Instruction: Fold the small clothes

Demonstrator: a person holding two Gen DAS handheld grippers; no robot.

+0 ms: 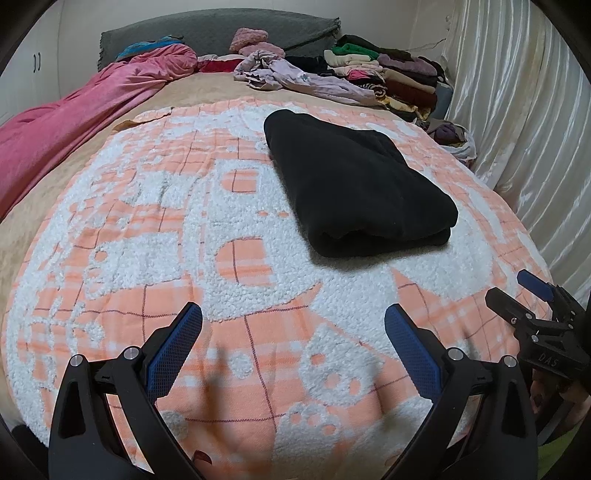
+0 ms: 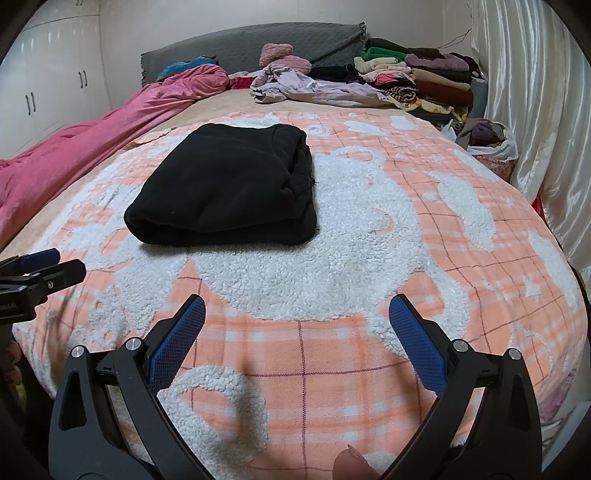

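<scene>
A black garment (image 1: 354,184) (image 2: 229,188) lies folded into a thick rectangle on the orange-and-white blanket (image 1: 184,229) (image 2: 369,251) that covers the bed. My left gripper (image 1: 293,314) hovers open over the blanket, nearer than the garment and to its left, nothing between its blue pads. My right gripper (image 2: 297,306) is also open and empty, nearer than the garment and to its right. Each gripper shows at the edge of the other's view: the right gripper (image 1: 517,295) and the left gripper (image 2: 55,264).
A pink duvet (image 1: 74,110) (image 2: 92,140) lies along the bed's left side. Loose lilac clothes (image 1: 295,74) (image 2: 314,86) and a stack of folded clothes (image 1: 391,74) (image 2: 424,77) sit at the far end by the grey headboard (image 1: 221,29). A shiny curtain (image 1: 517,129) hangs at right.
</scene>
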